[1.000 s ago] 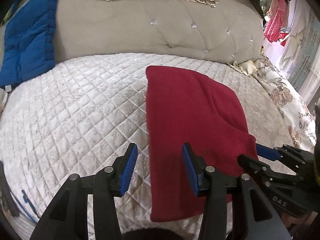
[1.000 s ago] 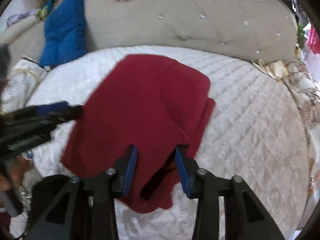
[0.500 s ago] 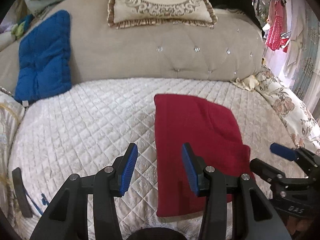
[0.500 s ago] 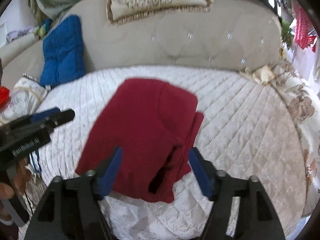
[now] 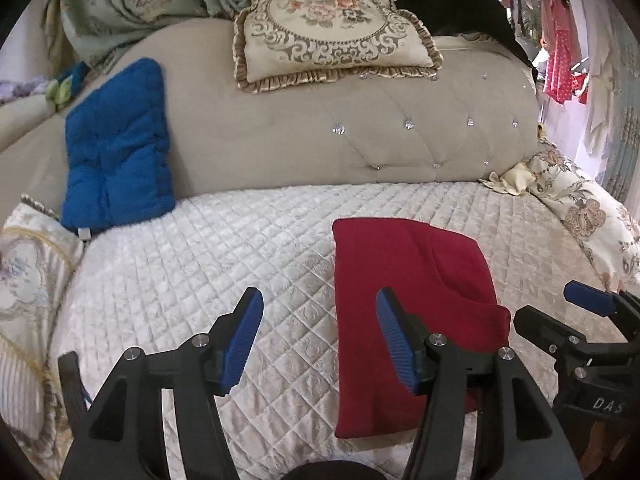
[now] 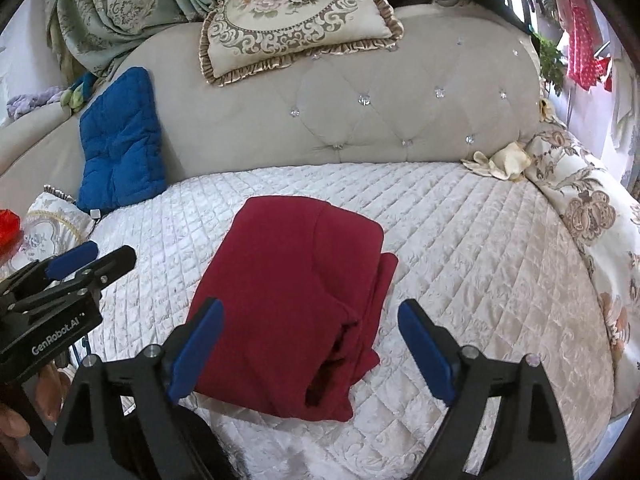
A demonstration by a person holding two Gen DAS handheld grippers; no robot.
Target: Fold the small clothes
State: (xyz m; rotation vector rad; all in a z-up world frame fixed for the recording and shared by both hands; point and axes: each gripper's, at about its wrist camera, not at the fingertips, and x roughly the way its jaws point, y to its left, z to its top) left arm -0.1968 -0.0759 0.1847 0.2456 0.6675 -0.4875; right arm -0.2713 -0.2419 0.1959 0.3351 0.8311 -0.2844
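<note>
A dark red garment (image 5: 408,292) lies folded flat on the white quilted seat (image 5: 224,264); it also shows in the right wrist view (image 6: 292,292), with loose layers at its right edge. My left gripper (image 5: 320,336) is open and empty, held above the seat just left of the garment's near edge. My right gripper (image 6: 310,350) is open and empty, held above the garment's near end. Each gripper shows at the edge of the other's view: the right gripper (image 5: 560,316) and the left gripper (image 6: 92,260).
A beige tufted backrest (image 5: 360,140) rises behind the seat. A blue cushion (image 5: 116,148) leans at back left, and an embroidered pillow (image 5: 336,28) sits on top. Floral fabric (image 6: 592,216) drapes the right side, a patterned cushion (image 5: 28,280) the left.
Both grippers have pulled back and up from the garment. My right gripper has opened wide and let go of the fabric fold. The left stayed open.
</note>
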